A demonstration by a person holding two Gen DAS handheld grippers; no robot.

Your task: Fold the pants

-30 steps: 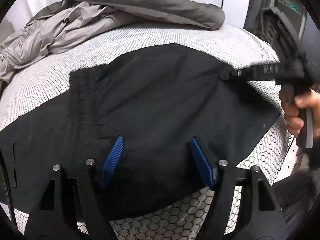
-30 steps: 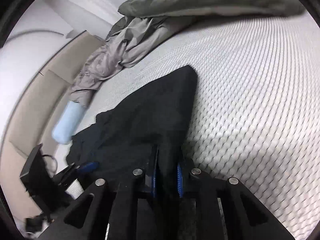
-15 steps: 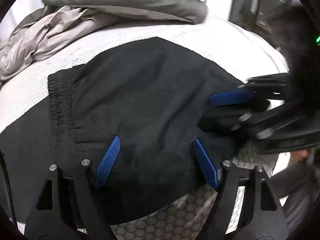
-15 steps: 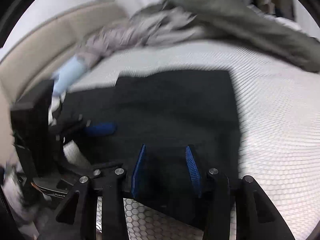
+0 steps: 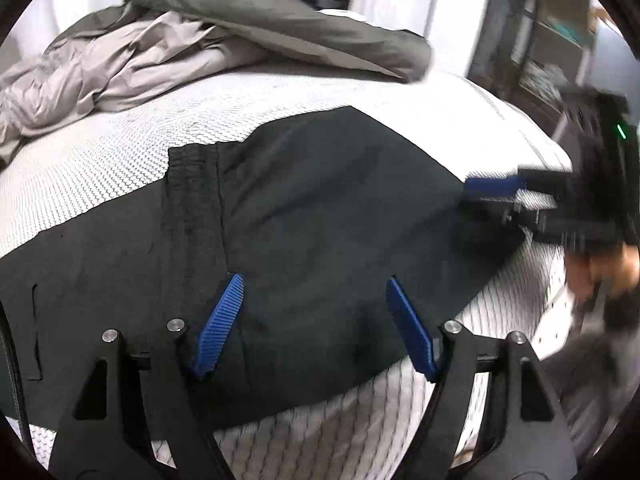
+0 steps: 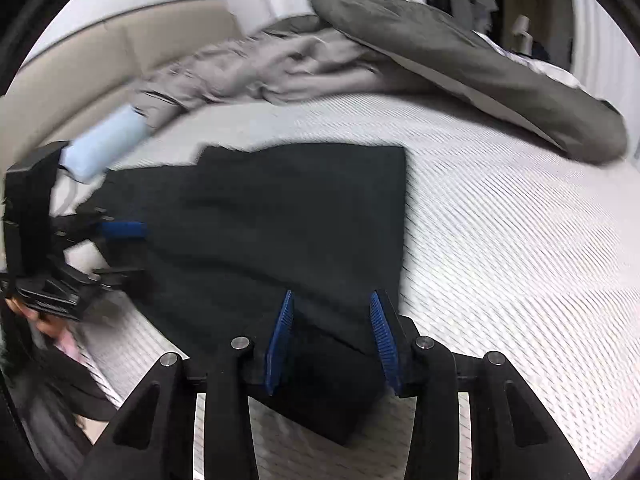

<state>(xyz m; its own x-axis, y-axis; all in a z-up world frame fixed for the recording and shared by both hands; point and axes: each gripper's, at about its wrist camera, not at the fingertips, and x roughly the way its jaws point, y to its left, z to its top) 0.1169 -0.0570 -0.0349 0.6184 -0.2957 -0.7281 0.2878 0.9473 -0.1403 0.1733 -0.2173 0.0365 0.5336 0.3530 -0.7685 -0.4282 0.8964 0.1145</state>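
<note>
Black pants [image 5: 304, 216] lie folded flat on a white mesh-patterned mattress [image 5: 100, 160], with the elastic waistband showing at the left. They also show in the right wrist view [image 6: 288, 216]. My left gripper [image 5: 314, 320] is open, its blue pads spread over the near edge of the pants, holding nothing. My right gripper [image 6: 332, 340] is open over a near corner of the pants, empty. It shows at the right of the left wrist view [image 5: 496, 200], at the pants' right edge. The left gripper shows at the left of the right wrist view [image 6: 120, 248].
A crumpled grey duvet [image 5: 180, 40] lies across the far side of the mattress, also in the right wrist view [image 6: 400, 60]. A light blue pillow [image 6: 104, 144] lies by the beige headboard [image 6: 100, 52]. Dark shelving [image 5: 552, 52] stands beyond the bed's right side.
My right gripper let go of the pants' edge, opened and swung round to the near corner. The folded layer now lies flat. My left gripper stayed open and shifted slightly.
</note>
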